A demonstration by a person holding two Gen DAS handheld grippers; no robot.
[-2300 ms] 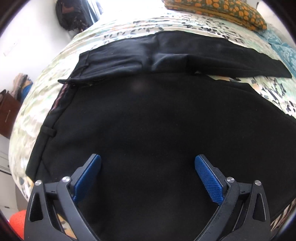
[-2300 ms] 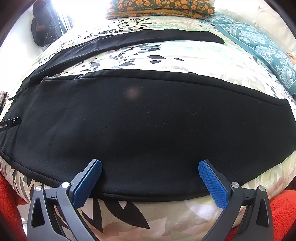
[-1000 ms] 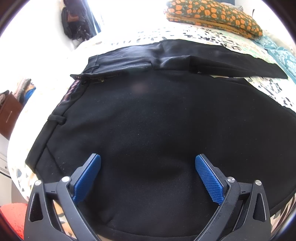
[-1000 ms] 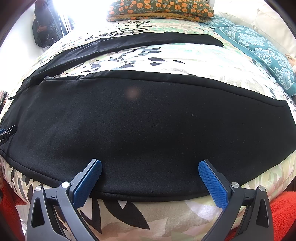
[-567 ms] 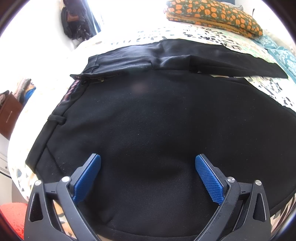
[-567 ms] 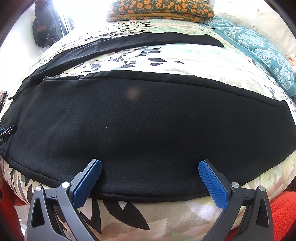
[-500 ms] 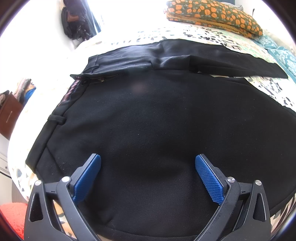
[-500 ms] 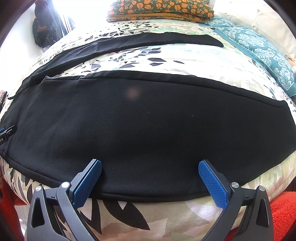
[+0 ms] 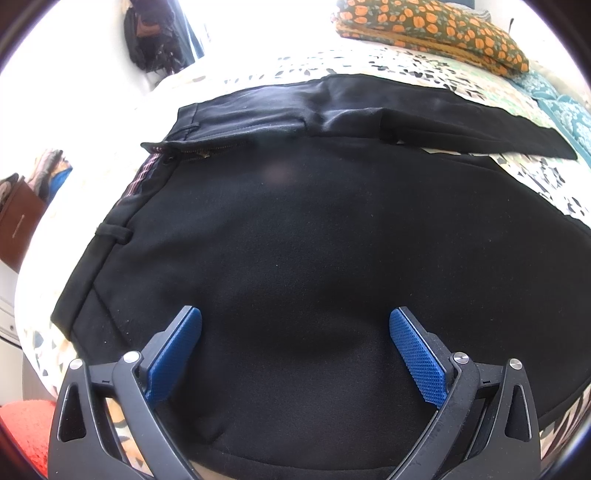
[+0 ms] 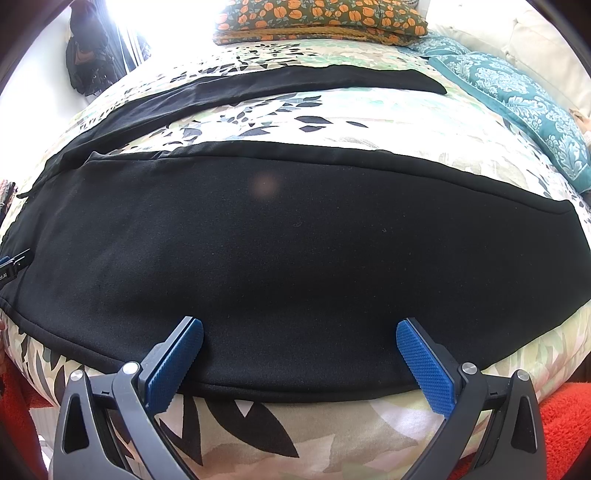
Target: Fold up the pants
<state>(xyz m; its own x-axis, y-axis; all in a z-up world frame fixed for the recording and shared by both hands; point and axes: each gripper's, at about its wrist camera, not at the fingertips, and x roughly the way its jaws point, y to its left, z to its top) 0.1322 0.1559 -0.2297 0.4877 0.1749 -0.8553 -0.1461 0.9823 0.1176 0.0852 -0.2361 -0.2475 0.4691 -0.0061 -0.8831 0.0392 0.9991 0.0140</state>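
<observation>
Black pants (image 9: 314, 229) lie spread flat on a leaf-print bedspread (image 10: 332, 118), legs apart. The left wrist view shows the waistband (image 9: 110, 232) with a belt loop at left and the open zip above it. My left gripper (image 9: 295, 325) hovers open over the hip area near the front hem edge, nothing between its blue pads (image 9: 417, 358). In the right wrist view the near leg (image 10: 295, 251) fills the middle and the far leg (image 10: 295, 83) runs across the back. My right gripper (image 10: 299, 336) is open just above the near leg's front edge.
An orange-flowered pillow (image 10: 317, 18) sits at the head of the bed, a teal patterned cushion (image 10: 524, 99) at the right. A dark bag (image 9: 151, 33) hangs at the back left wall. Red fabric (image 10: 565, 432) lies below the bed's front edge.
Since 2.3 s ago the left gripper has drawn back a little toward the waistband side, showing more of the front edge. In the last second nothing has moved; the right gripper has held still.
</observation>
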